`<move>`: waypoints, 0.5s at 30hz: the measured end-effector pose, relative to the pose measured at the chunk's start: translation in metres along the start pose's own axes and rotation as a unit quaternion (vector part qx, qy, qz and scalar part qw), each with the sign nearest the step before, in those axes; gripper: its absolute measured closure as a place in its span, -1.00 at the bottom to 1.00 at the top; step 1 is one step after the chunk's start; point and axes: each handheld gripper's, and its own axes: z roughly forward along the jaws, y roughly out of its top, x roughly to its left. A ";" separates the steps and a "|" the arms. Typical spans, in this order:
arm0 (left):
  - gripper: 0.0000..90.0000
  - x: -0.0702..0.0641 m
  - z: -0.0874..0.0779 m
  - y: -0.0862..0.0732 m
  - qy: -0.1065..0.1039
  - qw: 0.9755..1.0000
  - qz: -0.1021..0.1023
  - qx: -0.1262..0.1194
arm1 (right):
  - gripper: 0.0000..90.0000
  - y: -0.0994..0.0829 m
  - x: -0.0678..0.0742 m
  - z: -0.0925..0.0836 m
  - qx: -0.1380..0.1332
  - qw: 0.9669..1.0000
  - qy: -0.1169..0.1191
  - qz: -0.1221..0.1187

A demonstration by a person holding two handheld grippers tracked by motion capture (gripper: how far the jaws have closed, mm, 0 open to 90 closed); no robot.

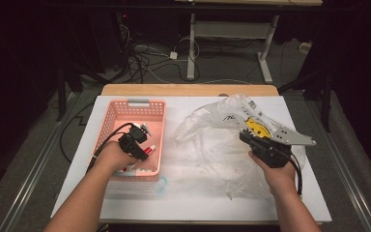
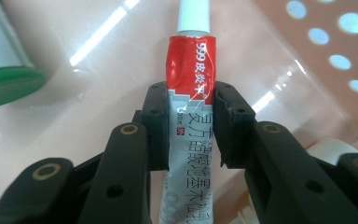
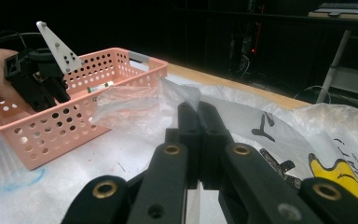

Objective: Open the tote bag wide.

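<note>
Gripping, or all but gripping: the left gripper (image 2: 190, 116) stands in the pink basket (image 1: 160, 126), its jaws narrowed to the width of a red-and-white tube (image 2: 189, 77) that lies between them on the basket floor. The pads flank the tube at the join of red and white; whether they press or merely touch cannot be told for certain, though no gap shows on either side.

Item, beyond the jaws: the tube's white cap, pointing away from the gripper. Item, to their left: a green-lidded container (image 2: 4, 84).

The right gripper (image 3: 199, 112) has its jaws fully together, pinching a fold of the clear plastic bag (image 3: 270, 121); the bag spreads out ahead of it and to both sides on the white table (image 1: 188, 203), well apart from the basket.

Step in hand, as judged: picking the tube out of the basket while the bag is held ready.

Next move calls for: a firm squeeze confirmed, a straight lift clear of the basket wall, and carriage across to the bag mouth, which the right gripper must hold open.
</note>
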 end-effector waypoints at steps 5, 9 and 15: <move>0.50 0.000 -0.001 -0.002 -0.003 1.000 0.001 -0.006 | 1.00 0.000 -0.001 -0.001 -0.003 1.000 -0.001 -0.003; 0.50 0.001 -0.005 -0.003 -0.012 1.000 -0.008 -0.026 | 1.00 0.000 -0.001 -0.001 -0.003 1.000 -0.002 0.000; 0.50 0.001 -0.011 -0.006 -0.006 0.999 -0.012 -0.047 | 1.00 0.000 -0.001 -0.002 -0.003 1.000 -0.003 -0.001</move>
